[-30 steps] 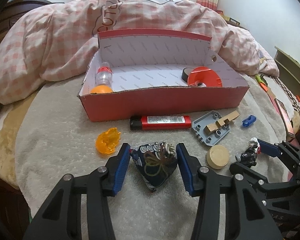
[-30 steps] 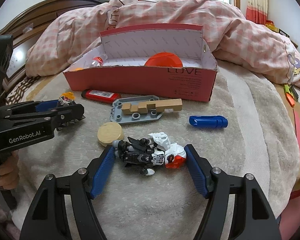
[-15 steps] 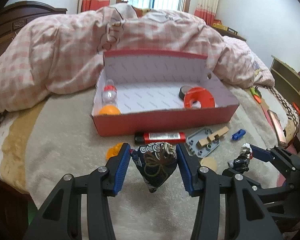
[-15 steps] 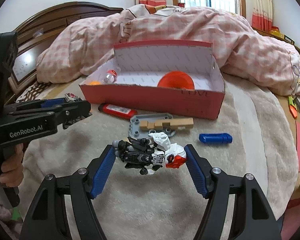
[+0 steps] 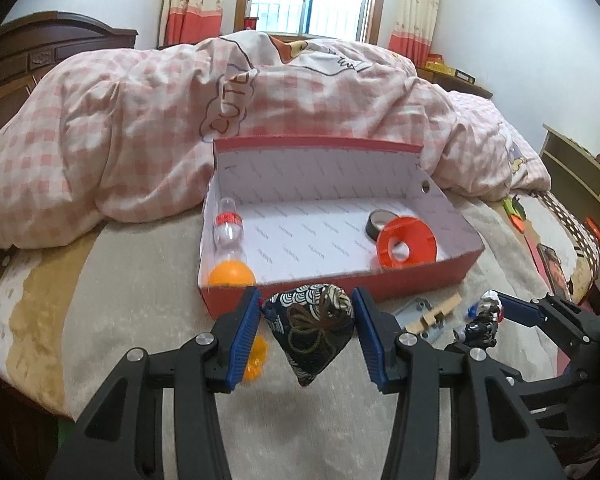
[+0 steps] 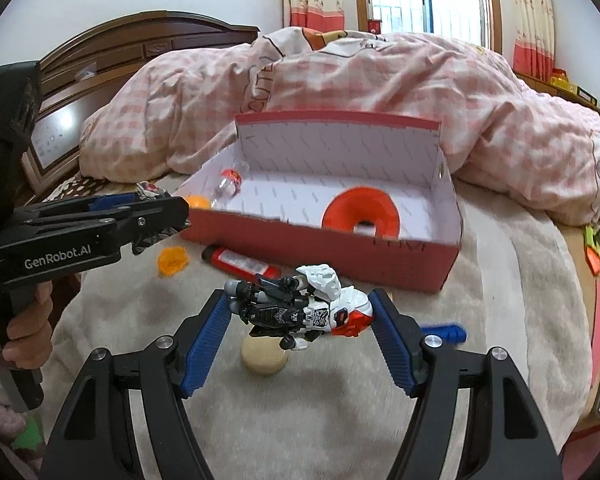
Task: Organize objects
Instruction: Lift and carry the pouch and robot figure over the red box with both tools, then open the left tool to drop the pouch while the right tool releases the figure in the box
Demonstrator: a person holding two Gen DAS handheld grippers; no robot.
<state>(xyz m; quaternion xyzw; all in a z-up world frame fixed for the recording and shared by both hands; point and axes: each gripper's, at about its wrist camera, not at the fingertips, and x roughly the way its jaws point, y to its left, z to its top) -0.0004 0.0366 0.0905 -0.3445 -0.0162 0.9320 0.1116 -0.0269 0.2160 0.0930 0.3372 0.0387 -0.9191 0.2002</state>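
My left gripper (image 5: 306, 330) is shut on a dark patterned cloth pouch (image 5: 308, 330) and holds it in the air just in front of the red cardboard box (image 5: 420, 280). My right gripper (image 6: 298, 320) is shut on a black, white and red robot figure (image 6: 300, 308), lifted above the blanket in front of the box (image 6: 320, 248). The box holds an orange ring (image 5: 406, 242), a tape roll (image 5: 378, 222), a small bottle (image 5: 228, 228) and an orange ball (image 5: 231, 274).
On the blanket lie a red lighter (image 6: 244, 262), an orange plastic piece (image 6: 173, 260), a round wooden disc (image 6: 262, 354), a blue cylinder (image 6: 446, 330) and a grey plate with wooden blocks (image 5: 428, 318). A pink checked duvet (image 5: 260, 120) is heaped behind the box.
Both grippers have risen from the blanket with their objects, the pouch and the robot figure, and moved toward the box.
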